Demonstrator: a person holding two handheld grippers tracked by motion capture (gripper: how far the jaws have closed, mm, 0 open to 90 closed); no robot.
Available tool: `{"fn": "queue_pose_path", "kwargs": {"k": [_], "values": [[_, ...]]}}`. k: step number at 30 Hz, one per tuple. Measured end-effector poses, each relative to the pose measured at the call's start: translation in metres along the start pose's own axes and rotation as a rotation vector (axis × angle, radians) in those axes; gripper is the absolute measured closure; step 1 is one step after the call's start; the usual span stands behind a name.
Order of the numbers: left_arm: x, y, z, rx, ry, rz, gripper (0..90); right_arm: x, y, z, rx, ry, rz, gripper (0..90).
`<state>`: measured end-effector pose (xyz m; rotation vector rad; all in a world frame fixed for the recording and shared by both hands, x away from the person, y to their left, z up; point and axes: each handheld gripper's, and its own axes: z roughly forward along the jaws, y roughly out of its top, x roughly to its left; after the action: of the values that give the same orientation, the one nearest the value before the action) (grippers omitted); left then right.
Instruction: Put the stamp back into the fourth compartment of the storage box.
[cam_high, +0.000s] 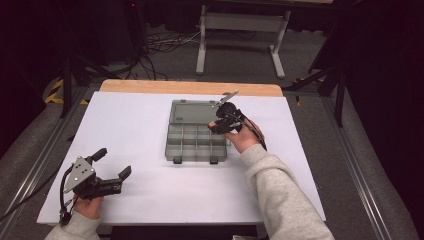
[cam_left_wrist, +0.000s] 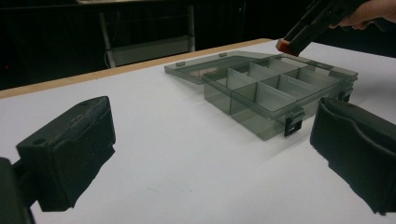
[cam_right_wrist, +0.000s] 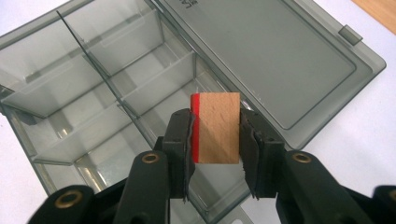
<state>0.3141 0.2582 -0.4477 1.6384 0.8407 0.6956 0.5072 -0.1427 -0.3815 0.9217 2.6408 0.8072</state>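
Jaws of the right gripper (cam_right_wrist: 215, 140) clamp a wooden block (cam_right_wrist: 217, 128) with one red face, held above the open compartment box (cam_high: 176, 145) on the white table (cam_high: 125, 125). Left gripper (cam_high: 114, 164) rests near the table's front left corner, jaws spread wide around nothing.

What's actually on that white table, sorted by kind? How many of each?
Compartment box, lid open: 1
Wooden block with a red side, held over the box by the right gripper: 1
Hand-held grippers, counting the open left gripper: 2
Total: 4
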Motion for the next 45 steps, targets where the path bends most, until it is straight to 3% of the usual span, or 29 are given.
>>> {"fn": "queue_pose_path", "kwargs": {"k": [26,45], "values": [[0.000,0.000,0.000,0.000,-0.001,0.001,1.0,-0.009,-0.007,0.009,0.113,-0.006,0.051,65.9],[0.000,0.000,0.000,0.000,-0.001,0.001,1.0,-0.008,-0.007,0.017,0.141,0.025,0.054,65.7]]}}
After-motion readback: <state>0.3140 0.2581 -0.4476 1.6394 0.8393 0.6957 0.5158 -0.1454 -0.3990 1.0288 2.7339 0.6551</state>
